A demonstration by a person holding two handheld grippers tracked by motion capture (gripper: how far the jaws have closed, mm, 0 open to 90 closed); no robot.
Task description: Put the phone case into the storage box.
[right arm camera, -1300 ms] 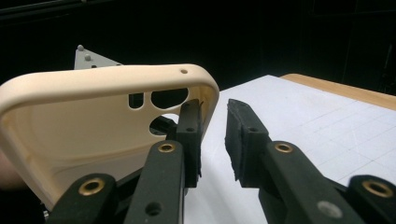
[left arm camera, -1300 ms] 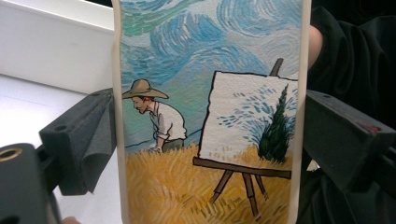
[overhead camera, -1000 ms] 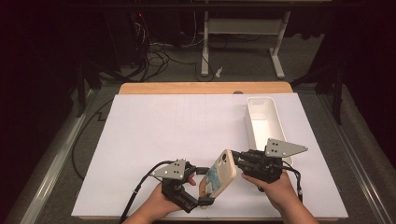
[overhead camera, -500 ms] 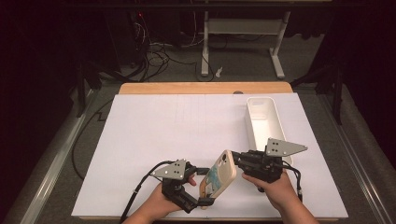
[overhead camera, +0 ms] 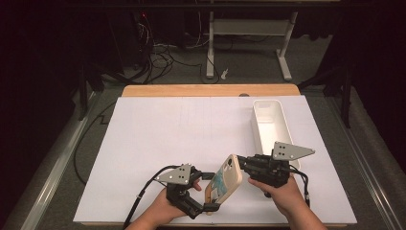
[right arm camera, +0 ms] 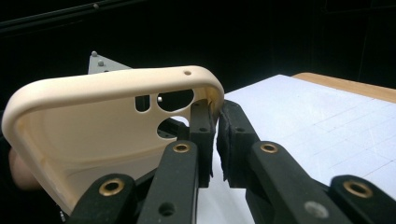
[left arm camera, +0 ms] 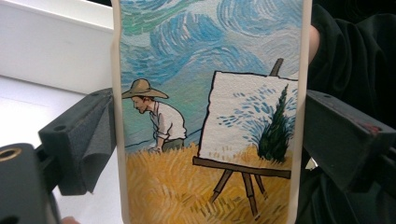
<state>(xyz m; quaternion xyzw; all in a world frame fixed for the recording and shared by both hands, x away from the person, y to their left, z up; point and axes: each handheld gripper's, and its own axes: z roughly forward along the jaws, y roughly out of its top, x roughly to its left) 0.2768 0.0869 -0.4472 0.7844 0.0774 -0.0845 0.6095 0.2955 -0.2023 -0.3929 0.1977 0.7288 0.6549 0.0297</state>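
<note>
White tray (overhead camera: 268, 120) stands just beyond right tongs (overhead camera: 243, 165) pinching phone case (overhead camera: 224, 184).

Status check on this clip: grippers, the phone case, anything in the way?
Left gripper clamps the phone case across its sides. Right gripper pinches its rim. White bin apart, nothing in the way.

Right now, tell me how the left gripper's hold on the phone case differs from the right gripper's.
The left gripper spans the phone case across its width, jaws wide on both long edges; the right gripper pinches just the rim by the camera cutouts, jaws nearly together. The left gripper looks at the painted back, the right gripper at the plain cream inside. Both are shut on the case, holding it tilted above the table.
</note>
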